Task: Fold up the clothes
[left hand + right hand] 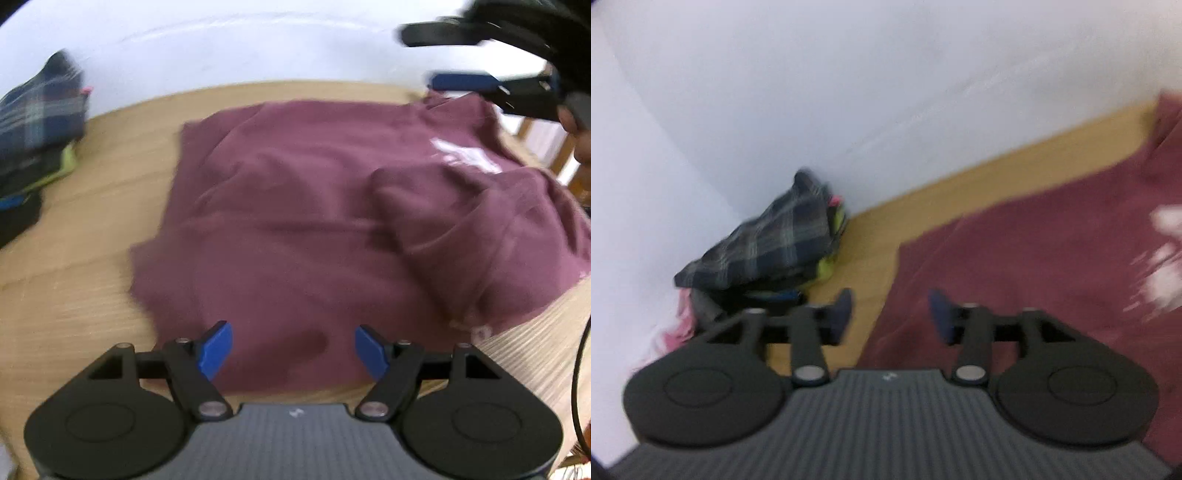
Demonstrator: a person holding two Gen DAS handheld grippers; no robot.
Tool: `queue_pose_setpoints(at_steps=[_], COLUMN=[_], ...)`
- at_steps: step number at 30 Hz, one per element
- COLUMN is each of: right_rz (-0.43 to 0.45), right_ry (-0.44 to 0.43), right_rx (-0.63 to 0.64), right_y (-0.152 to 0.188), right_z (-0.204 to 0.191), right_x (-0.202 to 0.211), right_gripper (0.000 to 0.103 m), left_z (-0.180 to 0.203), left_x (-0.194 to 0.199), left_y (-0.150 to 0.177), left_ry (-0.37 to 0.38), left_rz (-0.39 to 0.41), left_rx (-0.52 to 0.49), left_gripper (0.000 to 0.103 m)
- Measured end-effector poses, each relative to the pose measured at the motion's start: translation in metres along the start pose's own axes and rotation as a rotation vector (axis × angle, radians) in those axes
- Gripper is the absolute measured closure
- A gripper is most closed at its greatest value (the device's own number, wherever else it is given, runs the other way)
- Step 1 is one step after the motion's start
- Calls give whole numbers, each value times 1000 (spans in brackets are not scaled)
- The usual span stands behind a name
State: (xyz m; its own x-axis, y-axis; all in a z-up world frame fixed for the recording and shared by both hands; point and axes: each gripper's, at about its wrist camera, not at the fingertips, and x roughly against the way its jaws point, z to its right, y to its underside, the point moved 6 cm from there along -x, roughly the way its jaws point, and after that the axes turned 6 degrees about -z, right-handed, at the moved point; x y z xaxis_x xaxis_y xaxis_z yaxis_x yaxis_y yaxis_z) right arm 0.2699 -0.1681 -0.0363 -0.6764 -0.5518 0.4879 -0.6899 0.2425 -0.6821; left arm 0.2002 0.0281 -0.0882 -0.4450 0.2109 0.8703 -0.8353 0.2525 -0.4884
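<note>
Maroon T-shirt [314, 206], soft, light and limp on the wooden counter [74, 295], best pinched at a hem corner; left hand-held gripper [293, 349] and right hand-held gripper [890, 317] gape empty.

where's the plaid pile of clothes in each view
Left wrist: the plaid pile is at the far left edge, on the table against the wall, left of the maroon shirt.
Right wrist: the pile is left of centre, in the wall corner, above the gripper's left finger.
Shared landmark: the shirt's white print, right side in both views.
</note>
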Motion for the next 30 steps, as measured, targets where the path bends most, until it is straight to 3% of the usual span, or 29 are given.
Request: queue_pose_setpoints(at_steps=[2, 6, 10, 14, 15, 16, 18, 19, 21, 22, 25, 28, 30], right_rz=[57, 116, 99, 64, 49, 32, 0, -8, -14, -15, -19, 2, 20], right_ry=[92, 265, 295, 295, 300, 304, 313, 320, 334, 341, 316, 275, 225], right_rx=[-15, -122, -347, -398, -395, -387, -367, -357, -362, -370, -439, -470, -493], right_y=[1, 16, 43, 58, 63, 70, 77, 79, 81, 83, 88, 93, 94], right_z=[24, 86, 147, 165, 167, 167, 170, 171, 177, 182, 195, 199, 200], right_x=[31, 86, 112, 115, 113, 109, 101, 98, 90, 85, 74, 79, 87], right_gripper=[28, 22, 21, 21, 21, 21, 21, 22, 22, 25, 58, 63, 63], left_z=[22, 77, 125, 157, 162, 165, 156, 141, 111, 90, 39, -5, -19], left_x=[6, 16, 8, -28, -40, -49, -50, -39, -17, -6, 9, 5, 3], left_y=[-13, -35, -51, -58, -59, -61, -68, -73, -78, -77, -59, -25, -8], left_ry=[53, 123, 104, 73, 40, -1, -38, -31, -67, -113, -265, -332, -293], left_rz=[46, 125, 150, 108, 105, 104, 94, 105, 138, 157, 141, 49, 20], left_rx=[-56, -212, -340, -401, -414, -413, -323, -223, -75, -5, 121, 245, 320], left_gripper=[28, 27, 27, 27, 31, 46, 56, 60, 60, 57, 55, 53, 48])
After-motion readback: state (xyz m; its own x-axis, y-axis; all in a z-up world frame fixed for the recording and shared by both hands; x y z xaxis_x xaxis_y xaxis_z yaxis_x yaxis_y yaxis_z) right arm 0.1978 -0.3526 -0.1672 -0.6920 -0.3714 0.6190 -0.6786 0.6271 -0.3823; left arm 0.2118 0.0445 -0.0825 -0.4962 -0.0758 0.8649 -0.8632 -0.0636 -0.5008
